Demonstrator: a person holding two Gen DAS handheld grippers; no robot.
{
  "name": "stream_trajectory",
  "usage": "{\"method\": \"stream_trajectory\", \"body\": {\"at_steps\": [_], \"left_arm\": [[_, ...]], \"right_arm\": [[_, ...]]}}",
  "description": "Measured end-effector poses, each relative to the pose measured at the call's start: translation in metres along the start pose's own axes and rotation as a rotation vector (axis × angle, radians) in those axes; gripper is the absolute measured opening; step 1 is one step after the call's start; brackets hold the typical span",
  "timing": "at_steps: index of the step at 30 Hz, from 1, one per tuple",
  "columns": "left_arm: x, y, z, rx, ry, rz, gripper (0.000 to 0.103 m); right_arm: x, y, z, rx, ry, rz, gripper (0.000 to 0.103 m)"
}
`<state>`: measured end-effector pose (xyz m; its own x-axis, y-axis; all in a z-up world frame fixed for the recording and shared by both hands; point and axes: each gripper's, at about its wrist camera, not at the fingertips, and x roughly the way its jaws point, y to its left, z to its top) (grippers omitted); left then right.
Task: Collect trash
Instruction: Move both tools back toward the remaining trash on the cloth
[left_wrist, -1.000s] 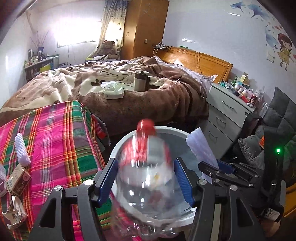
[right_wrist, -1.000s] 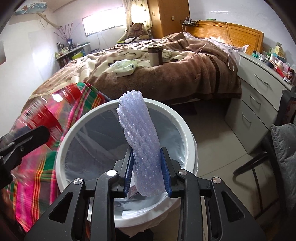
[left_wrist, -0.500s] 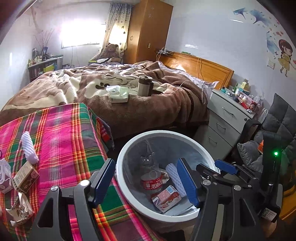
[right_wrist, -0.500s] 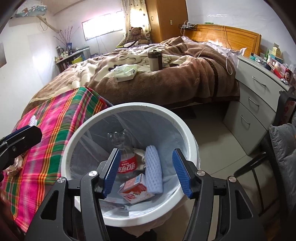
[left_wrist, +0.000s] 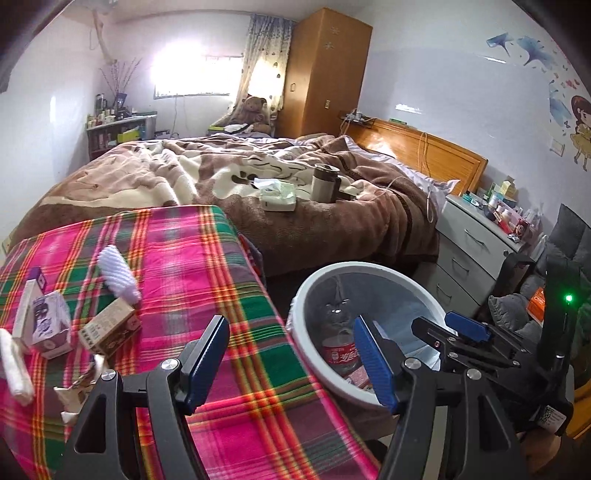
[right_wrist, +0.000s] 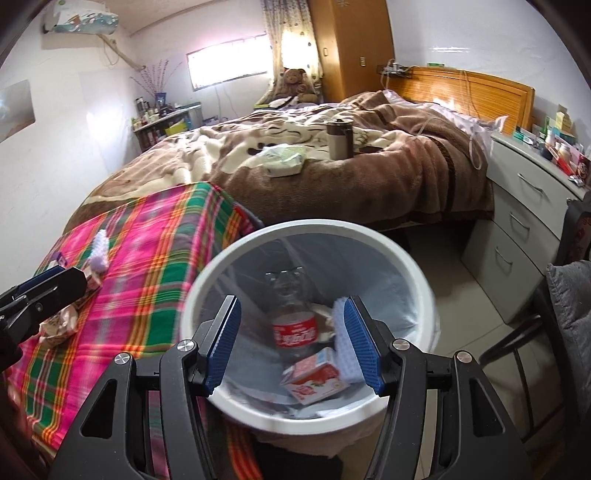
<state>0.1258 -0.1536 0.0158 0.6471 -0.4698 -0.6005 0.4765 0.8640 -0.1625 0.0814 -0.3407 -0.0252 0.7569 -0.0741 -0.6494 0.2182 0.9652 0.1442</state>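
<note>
My left gripper stands open and empty above the plaid tablecloth, just left of the white bin. My right gripper hangs open and empty over the bin. Inside the bin lie a clear bottle with a red label, a red-and-white carton and a white foam net. On the cloth rest another foam net, a purple carton, a brown carton, a white roll and a crumpled wrapper.
A bed with a brown blanket lies behind the table, with a steel mug and a tissue pack on it. Grey drawers stand at the right, and a dark chair is beside the bin.
The left gripper let go of the clear bottle and the right let go of the foam net; both now lie in the bin. The left gripper has swung left over the table.
</note>
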Motion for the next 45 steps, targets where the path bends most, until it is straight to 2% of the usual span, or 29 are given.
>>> {"method": "stream_trajectory", "body": {"at_steps": [4, 14, 25, 35, 41, 45], "left_arm": [[-0.022, 0.02, -0.005, -0.008, -0.043, 0.061, 0.069], [-0.064, 0.093, -0.022, -0.104, -0.082, 0.191, 0.069], [-0.088, 0.17, -0.045, -0.204, -0.085, 0.311, 0.069], [-0.108, 0.237, -0.062, -0.247, -0.066, 0.406, 0.069], [-0.125, 0.277, -0.069, -0.258, -0.067, 0.485, 0.069], [-0.132, 0.306, -0.071, -0.249, -0.039, 0.541, 0.069]], "right_arm": [[-0.005, 0.019, -0.002, -0.011, -0.015, 0.045, 0.06], [0.0, 0.076, -0.007, -0.075, -0.014, 0.158, 0.06], [0.014, 0.149, -0.022, -0.175, 0.055, 0.279, 0.06], [0.031, 0.194, -0.035, -0.184, 0.153, 0.394, 0.06], [0.045, 0.217, -0.04, -0.188, 0.215, 0.415, 0.06], [0.051, 0.226, -0.041, -0.16, 0.246, 0.42, 0.06]]}}
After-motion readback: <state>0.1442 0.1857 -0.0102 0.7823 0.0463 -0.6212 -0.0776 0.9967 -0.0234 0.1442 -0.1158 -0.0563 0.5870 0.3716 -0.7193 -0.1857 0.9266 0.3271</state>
